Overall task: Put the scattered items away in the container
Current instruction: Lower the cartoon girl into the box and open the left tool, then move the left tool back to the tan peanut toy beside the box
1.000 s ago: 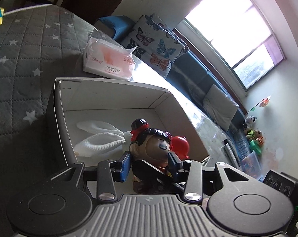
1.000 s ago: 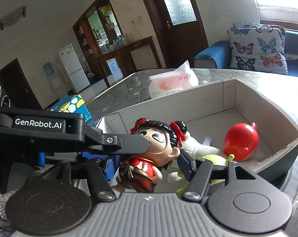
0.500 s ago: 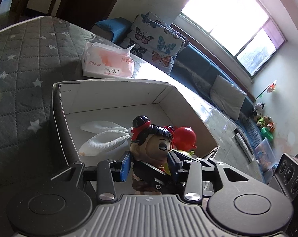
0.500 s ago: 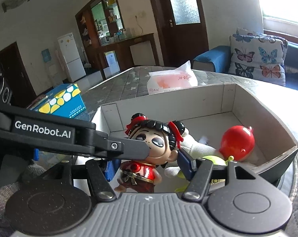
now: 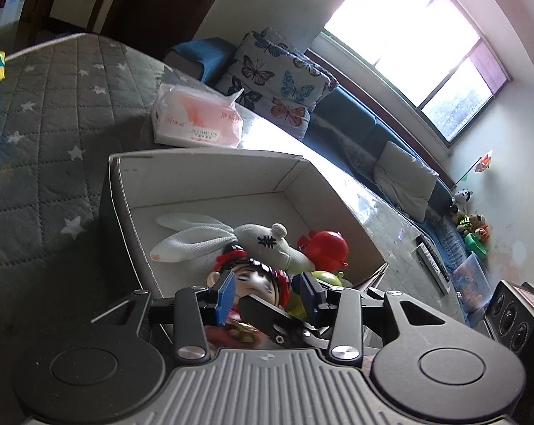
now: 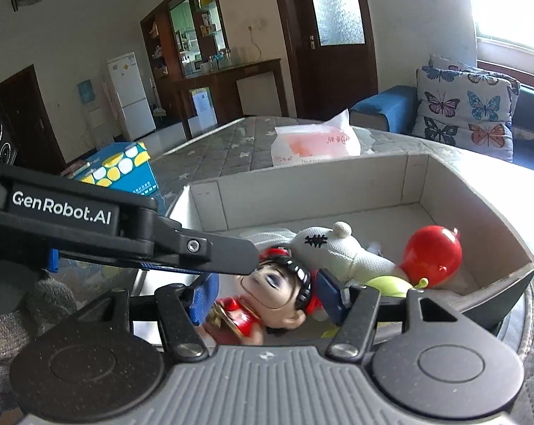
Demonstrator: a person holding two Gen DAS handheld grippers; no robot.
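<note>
A doll with black hair, red bows and a red dress [image 6: 277,294] lies on its back at the near end of the white cardboard box [image 6: 415,180]. It also shows in the left wrist view [image 5: 256,283]. My left gripper [image 5: 267,292] and my right gripper [image 6: 267,295] both have their blue pads spread beside the doll's head, not pressing it. The box [image 5: 210,173] holds a white plush rabbit [image 5: 210,241], a red round toy [image 5: 329,248] and a green toy [image 5: 325,278].
A pink tissue pack [image 5: 196,120] lies on the grey star-quilted surface [image 5: 47,134] beyond the box. A blue and yellow carton [image 6: 121,170] stands to the left. A sofa with a butterfly cushion [image 6: 468,113] lies behind.
The doll went from upright in the left gripper's grip to lying down in the box. The left pads spread apart. The rabbit is now uncovered.
</note>
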